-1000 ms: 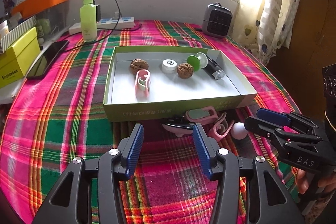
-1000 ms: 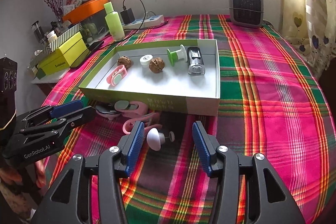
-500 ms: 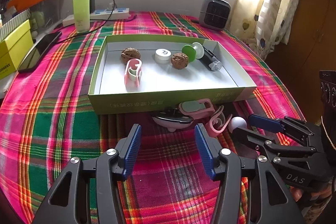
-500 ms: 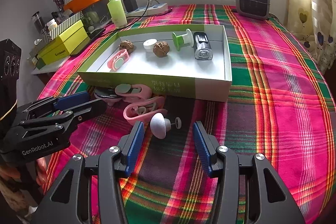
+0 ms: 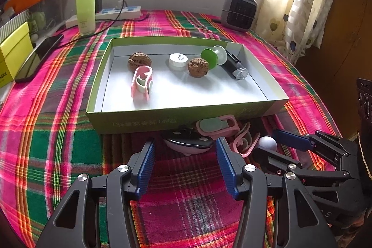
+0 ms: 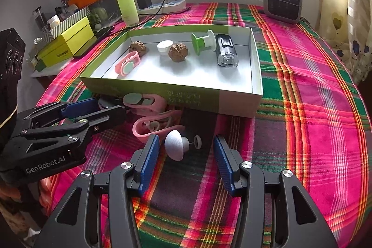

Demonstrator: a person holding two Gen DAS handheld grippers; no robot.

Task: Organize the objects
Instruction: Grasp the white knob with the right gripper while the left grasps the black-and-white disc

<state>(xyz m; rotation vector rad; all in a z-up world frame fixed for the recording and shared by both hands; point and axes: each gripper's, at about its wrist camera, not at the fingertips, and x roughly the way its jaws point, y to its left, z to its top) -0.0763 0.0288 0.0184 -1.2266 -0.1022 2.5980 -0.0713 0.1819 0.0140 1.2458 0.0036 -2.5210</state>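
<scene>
A green tray [image 5: 186, 119] [image 6: 151, 88] holds two walnuts, a white cap, a green spool, a black-and-clear lamp and a pink clip. In front of it lie a white-and-black rounded item [image 5: 187, 145], a pink clip with a green pad [image 5: 216, 126] [image 6: 141, 102], a pink ear hook [image 5: 244, 145] [image 6: 151, 126] and a white mushroom-shaped knob [image 5: 267, 143] [image 6: 174, 147]. My left gripper [image 5: 186, 155] is open, its tips just short of the rounded item. My right gripper [image 6: 186, 150] is open, with the knob lying between its fingers, nearer the left one and untouched.
The table wears a pink and green plaid cloth [image 5: 58, 131]. At the back stand a green bottle [image 5: 86, 8], a power strip [image 5: 116, 13] and a small grey heater [image 5: 239, 11]. A phone [image 5: 39, 57] and yellow boxes [image 6: 67, 48] lie at the left edge.
The left jaws stand slightly wider than a second ago. Both views have tilted a little, and the loose items sit barely closer to the fingertips. Nothing was taken hold of.
</scene>
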